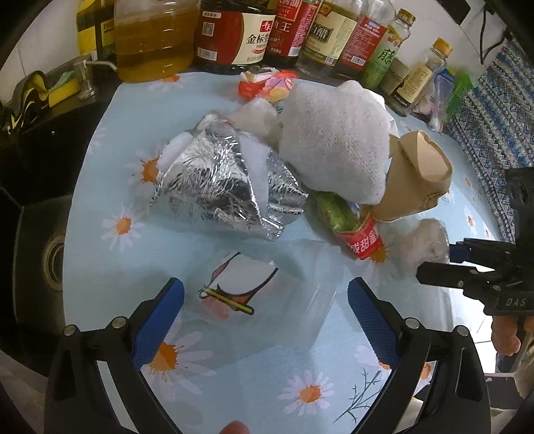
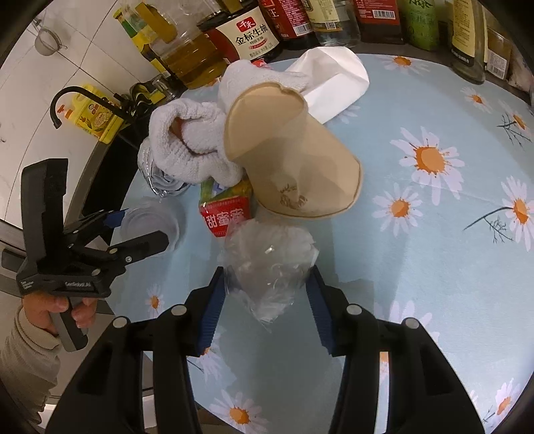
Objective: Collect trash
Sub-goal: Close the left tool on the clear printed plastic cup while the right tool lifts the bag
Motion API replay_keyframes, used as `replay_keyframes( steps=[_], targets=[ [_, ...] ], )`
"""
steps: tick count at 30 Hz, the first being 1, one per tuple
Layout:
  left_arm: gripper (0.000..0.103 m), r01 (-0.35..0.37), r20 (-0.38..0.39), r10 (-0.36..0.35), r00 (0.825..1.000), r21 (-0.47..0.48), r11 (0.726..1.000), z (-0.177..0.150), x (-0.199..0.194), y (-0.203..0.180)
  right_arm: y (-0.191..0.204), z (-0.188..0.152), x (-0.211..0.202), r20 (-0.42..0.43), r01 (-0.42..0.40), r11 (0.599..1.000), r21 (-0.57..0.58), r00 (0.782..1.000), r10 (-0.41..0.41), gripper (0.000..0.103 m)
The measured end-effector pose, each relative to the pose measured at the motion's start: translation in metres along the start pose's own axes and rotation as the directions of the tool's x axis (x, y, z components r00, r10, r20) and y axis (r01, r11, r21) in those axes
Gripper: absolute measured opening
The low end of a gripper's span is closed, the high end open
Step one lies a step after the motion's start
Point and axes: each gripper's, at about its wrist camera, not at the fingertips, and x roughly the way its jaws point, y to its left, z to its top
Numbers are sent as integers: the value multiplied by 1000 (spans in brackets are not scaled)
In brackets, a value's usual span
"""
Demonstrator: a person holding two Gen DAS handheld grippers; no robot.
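Trash lies piled on a daisy-print tablecloth (image 1: 110,160): crumpled silver foil (image 1: 220,180), a white towel (image 1: 333,140), a crushed brown paper cup (image 1: 414,180), a red and green snack wrapper (image 1: 357,237) and a clear plastic bag (image 2: 270,257). My left gripper (image 1: 265,310) is open around a clear plastic cup (image 1: 253,300) with a printed picture. My right gripper (image 2: 265,293) is open, its fingers on either side of the clear plastic bag. The right gripper also shows in the left wrist view (image 1: 434,263). The left gripper shows in the right wrist view (image 2: 140,230).
Oil, soy sauce and vinegar bottles (image 1: 233,30) line the back edge. A black sink (image 1: 36,213) with a soap pump (image 1: 83,76) and sponges lies left. A patterned cloth (image 1: 497,113) hangs at right. A white paper (image 2: 337,80) lies behind the cup.
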Motion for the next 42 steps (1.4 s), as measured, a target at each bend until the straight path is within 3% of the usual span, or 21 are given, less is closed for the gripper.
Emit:
replay_keyframes(
  steps=[2,14,24,31,42],
  targets=[
    [80,-1,-3,1,1000,1,1000,-1,0,0,1,-1,-2,5,-5,1000,-3,1000,5,49],
    [78,-31,21,31,999,13,999,-2,-7,-1,-1,-11,-7,20,2,1000,12,1000,-2,49],
    [78,-5,40,5,999,2,1000,-15,-23,-4,9,-16,-15,33,10,1000,6,999,-10,49],
    [78,22,74,-20,997,-27,999,-43,-48,-3,29,-26,-20,44,2,1000,-17,999,-1,49],
    [78,52,101,-46,994,-63,997,-107,-83,-1,73,-72,-21,20,0,997,-78,1000,2,50]
  ],
)
